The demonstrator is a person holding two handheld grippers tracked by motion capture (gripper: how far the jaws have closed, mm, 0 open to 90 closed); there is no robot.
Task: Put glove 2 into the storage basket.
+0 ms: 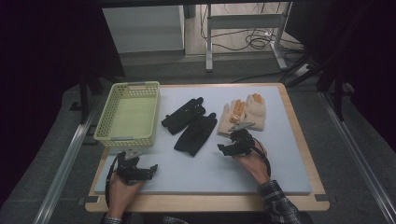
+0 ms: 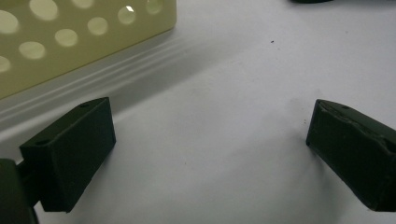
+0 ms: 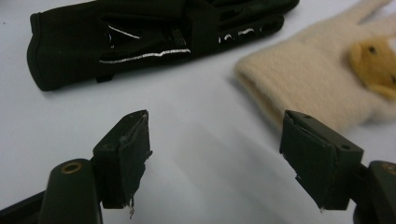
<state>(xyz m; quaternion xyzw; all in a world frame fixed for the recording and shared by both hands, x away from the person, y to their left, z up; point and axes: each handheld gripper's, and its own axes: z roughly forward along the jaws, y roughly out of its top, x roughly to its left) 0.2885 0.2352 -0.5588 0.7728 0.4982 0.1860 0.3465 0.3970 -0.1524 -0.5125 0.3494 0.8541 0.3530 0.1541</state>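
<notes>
**A:** so what's the setup? Looks like a wooden table (image 1: 299,140) with a pale grey mat (image 1: 280,158) on top, dark floor all round, cables (image 1: 254,39) by a metal stand (image 1: 210,42) at the back.

**B:** yep. Yellow basket (image 1: 128,114) far left on the mat, black gloves (image 1: 191,123) in the middle, cream gloves (image 1: 243,114) to their right.

**A:** and the claws?

**B:** right gripper (image 3: 215,154) has its jaws wide apart, low over the mat, just in front of the cream gloves. Left gripper (image 2: 210,149) also gaping, holding nothing, near the basket's front corner.
</notes>
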